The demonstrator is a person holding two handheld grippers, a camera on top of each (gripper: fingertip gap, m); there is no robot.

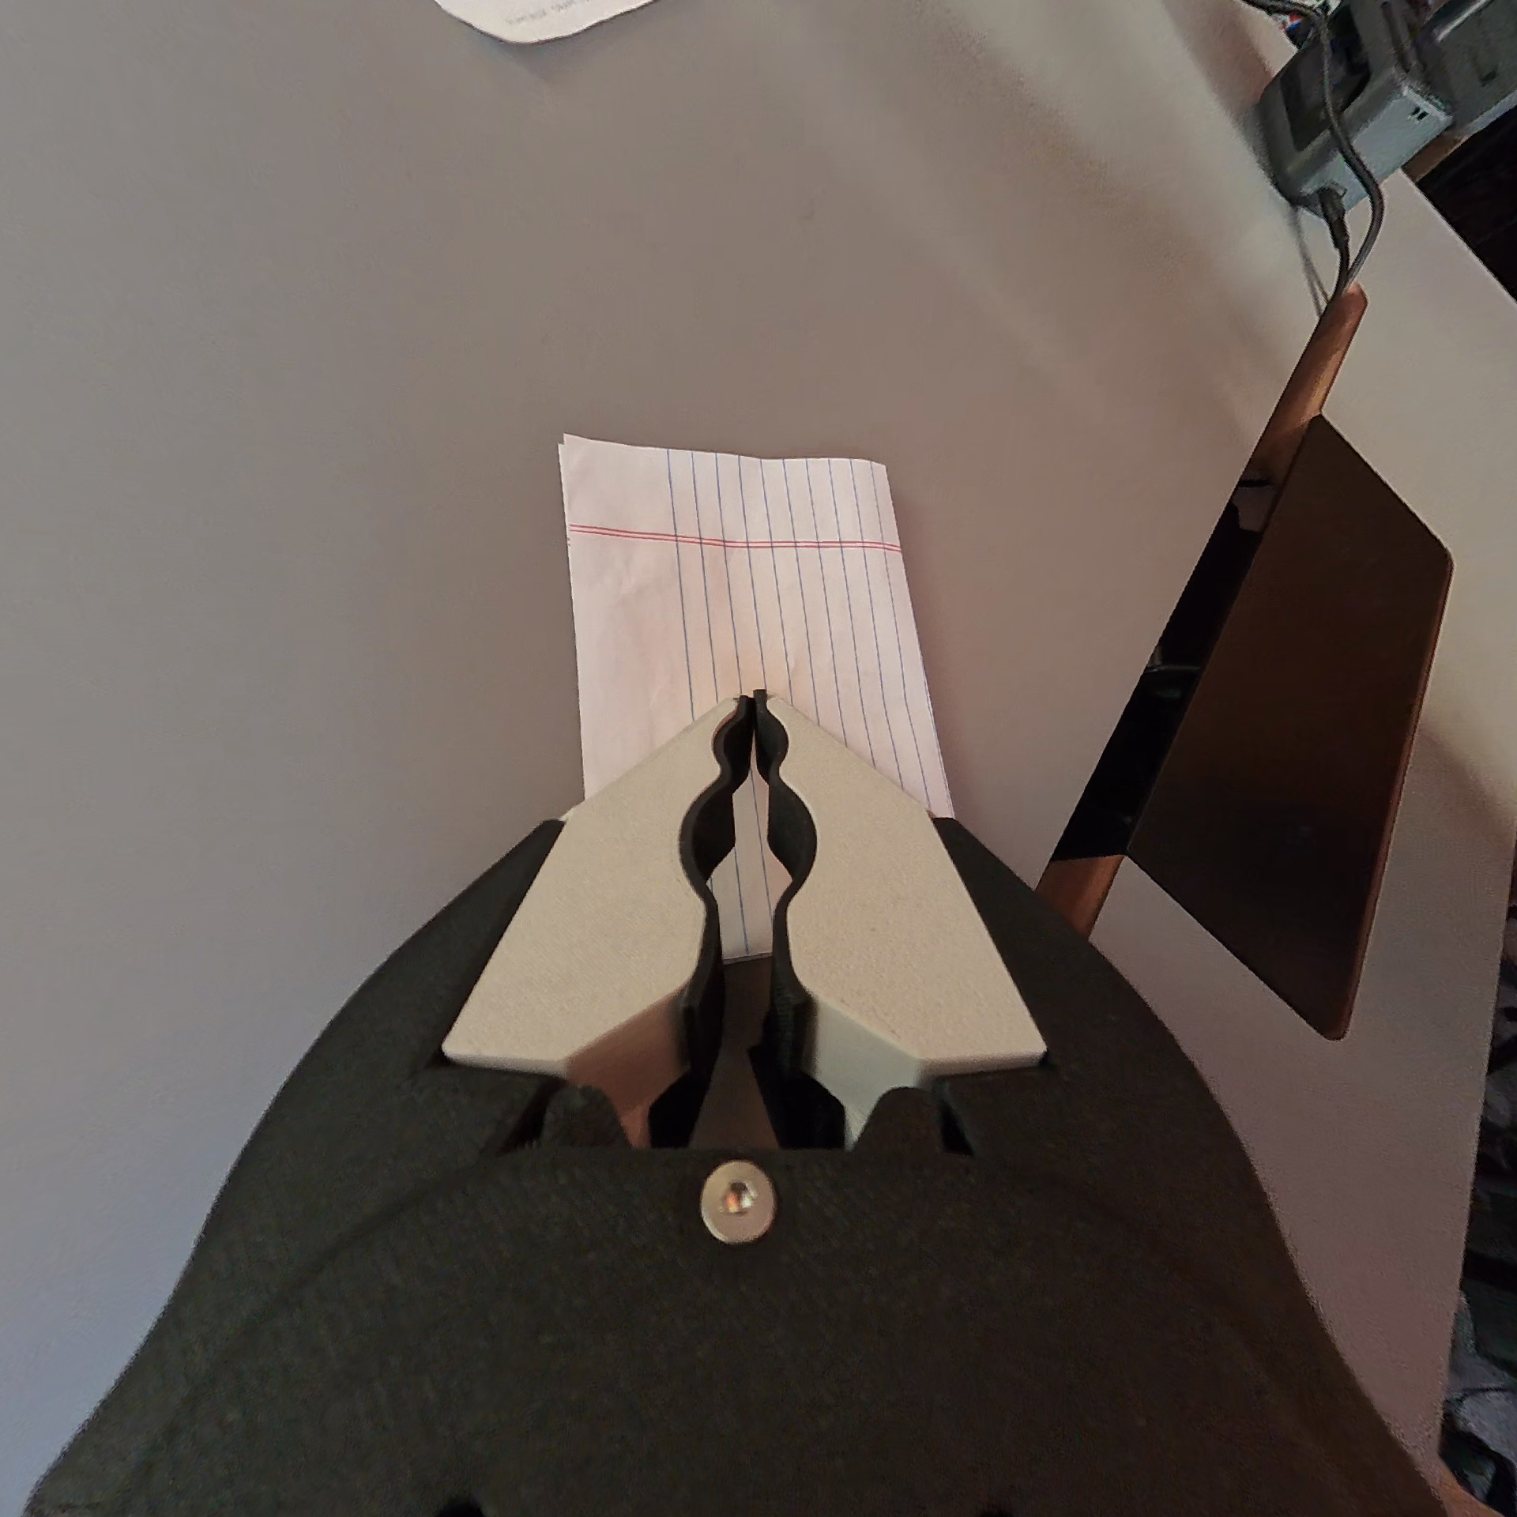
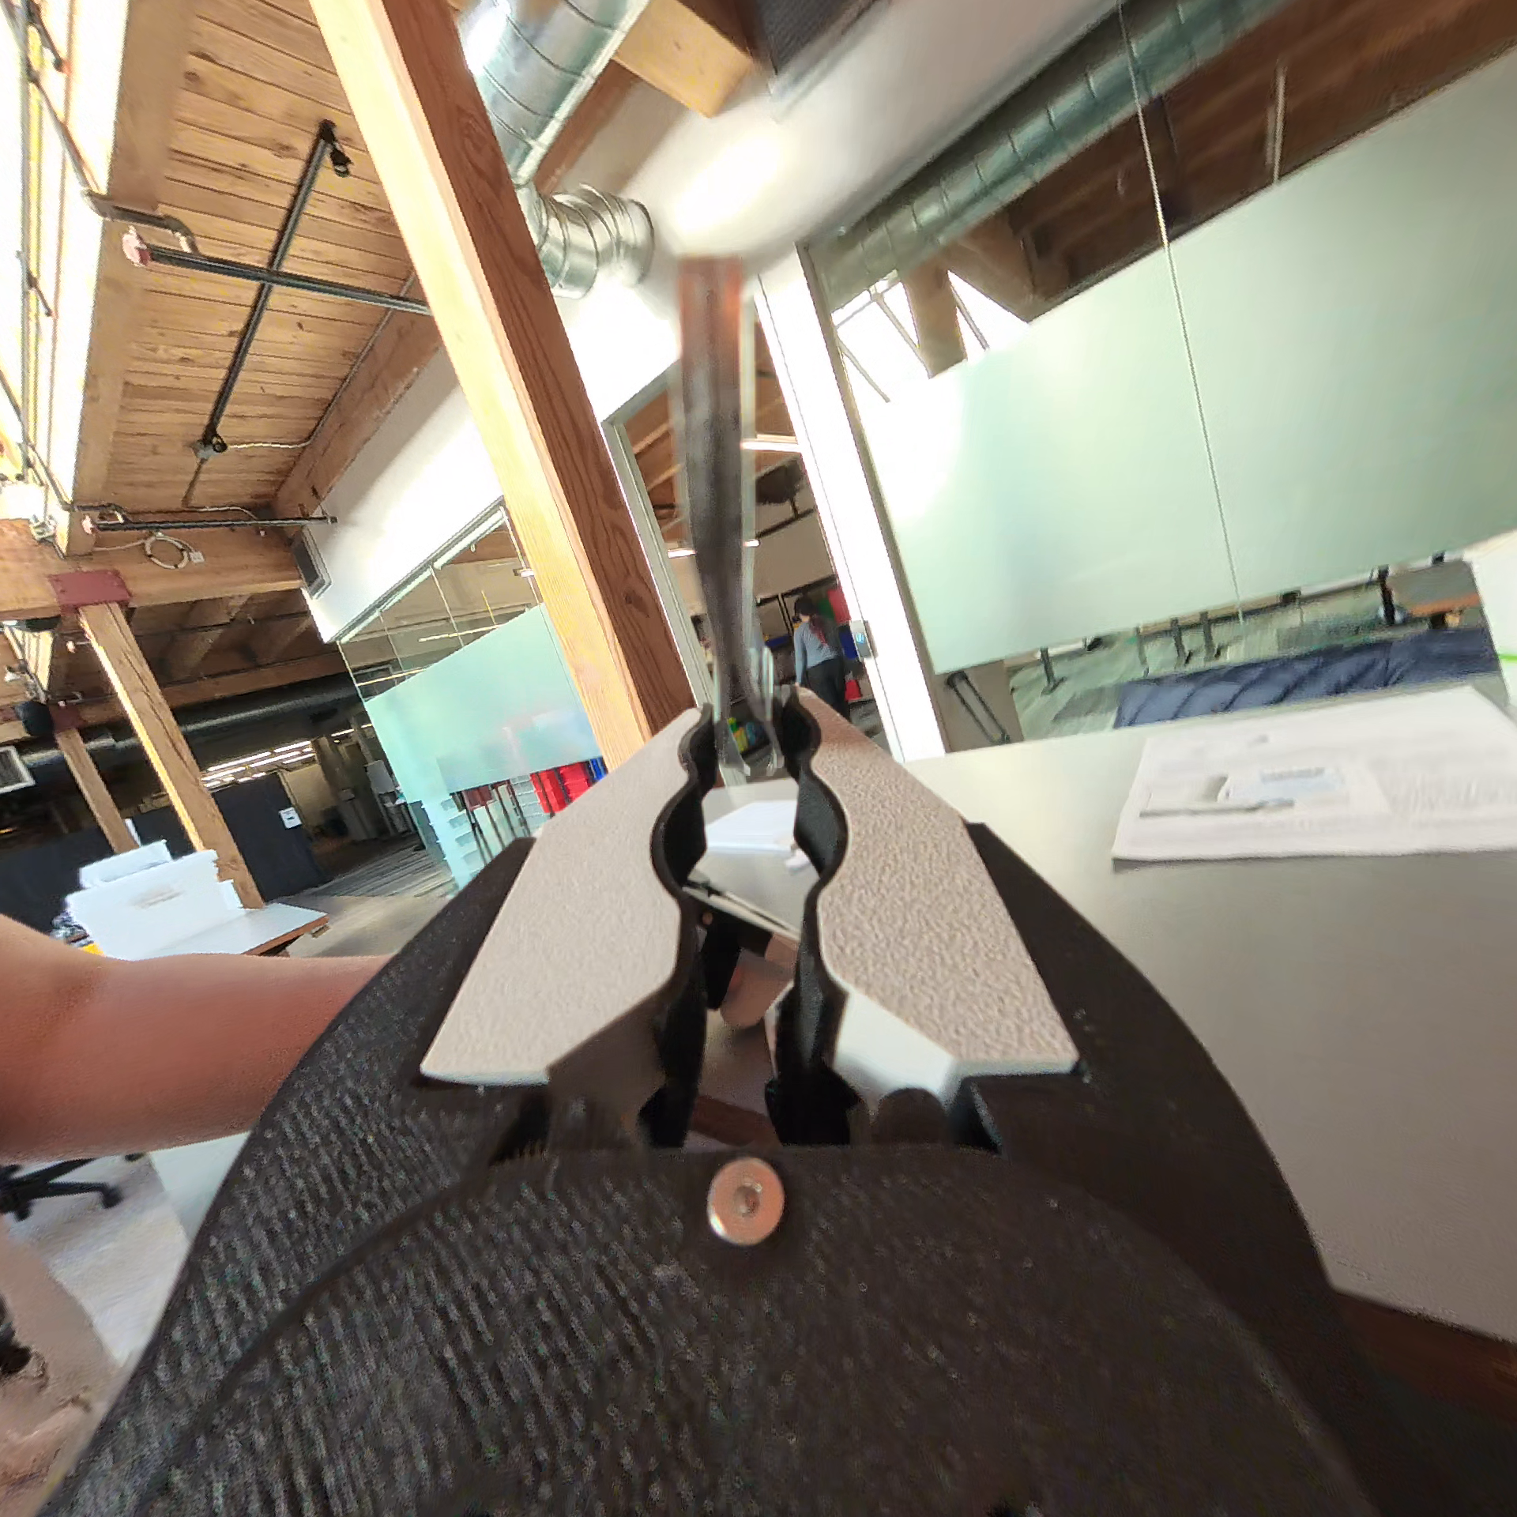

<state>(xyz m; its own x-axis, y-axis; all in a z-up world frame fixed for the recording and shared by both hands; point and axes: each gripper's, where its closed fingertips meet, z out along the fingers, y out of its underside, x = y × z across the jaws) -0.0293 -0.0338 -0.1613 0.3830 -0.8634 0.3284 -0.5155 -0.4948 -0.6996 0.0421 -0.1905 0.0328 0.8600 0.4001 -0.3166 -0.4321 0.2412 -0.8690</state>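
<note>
While both grippers sit over the table (image 1: 246, 410):
Left gripper (image 1: 753, 698): fingers closed together, pressing on lined paper (image 1: 739, 591).
Right gripper (image 2: 745, 722): fingers narrowly apart, gripping a blurred dark tool (image 2: 718, 492).

I count one folded sheet of white lined paper (image 1: 739, 607) on my grey counter (image 1: 287, 410). One more white sheet, only its corner showing, lies at the far edge (image 1: 533, 12). One dark, flat rectangular panel on a brown wooden stem (image 1: 1280, 722) stands at the counter's right side, and one grey boxy device with cables (image 1: 1363, 107) sits beyond it. My right camera shows one stack of white printed papers (image 2: 1330, 788) on the counter, one blurred dark-handled tool with a pale head (image 2: 722, 460), one bare forearm (image 2: 164, 1042), and one distant person (image 2: 817, 648). Two tongs in all, one per view.
</note>
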